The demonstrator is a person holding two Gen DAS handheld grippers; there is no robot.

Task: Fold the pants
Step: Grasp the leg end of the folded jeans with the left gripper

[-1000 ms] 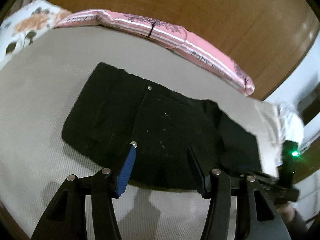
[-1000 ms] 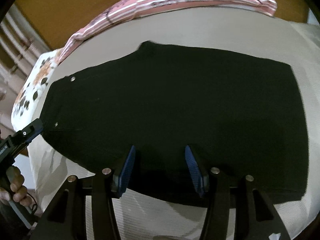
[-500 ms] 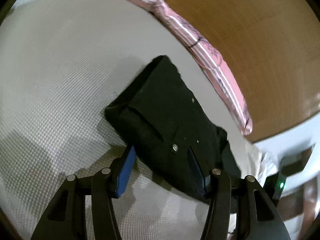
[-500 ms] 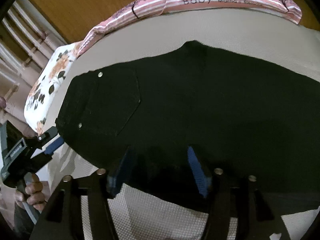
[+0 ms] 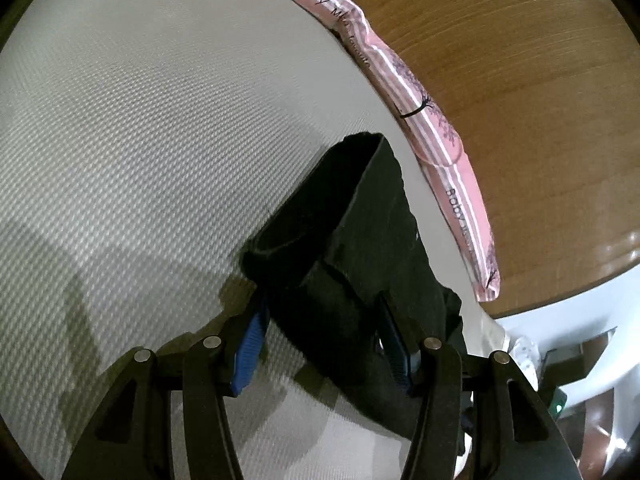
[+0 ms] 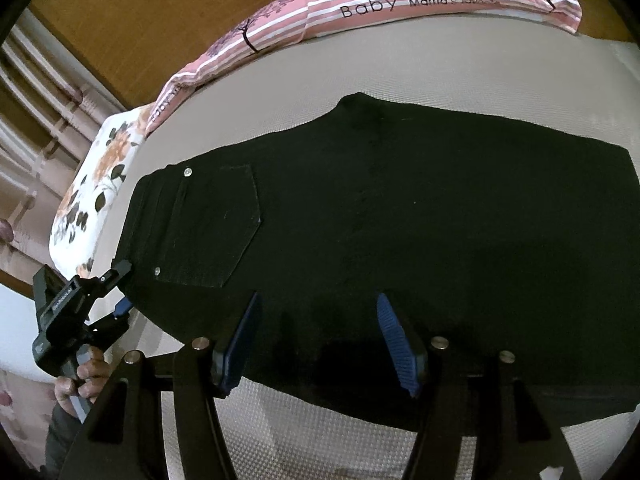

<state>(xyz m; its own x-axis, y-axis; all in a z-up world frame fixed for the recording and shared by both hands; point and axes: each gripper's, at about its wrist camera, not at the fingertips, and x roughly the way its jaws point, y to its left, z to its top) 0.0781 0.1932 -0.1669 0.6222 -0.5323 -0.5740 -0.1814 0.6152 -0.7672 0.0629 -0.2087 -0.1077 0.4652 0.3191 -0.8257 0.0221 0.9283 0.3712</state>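
Black pants lie flat on the mattress, waistband and back pocket at the left in the right wrist view. My right gripper hangs over their near edge, fingers spread, nothing pinched. My left gripper is down at the waistband's near corner of the pants. That corner sits between its blue pads, which stand apart and do not clamp it. From the right wrist view, the left gripper straddles that corner, held by a hand.
The grey textured mattress spreads wide to the left of the pants. A pink striped pillow lies along the wooden headboard behind them. A floral pillow sits past the waistband end.
My left gripper rolled and dropped toward the waistband corner, which now lies between its fingers. The right gripper's fingers spread slightly and it shifted a little along the near edge.
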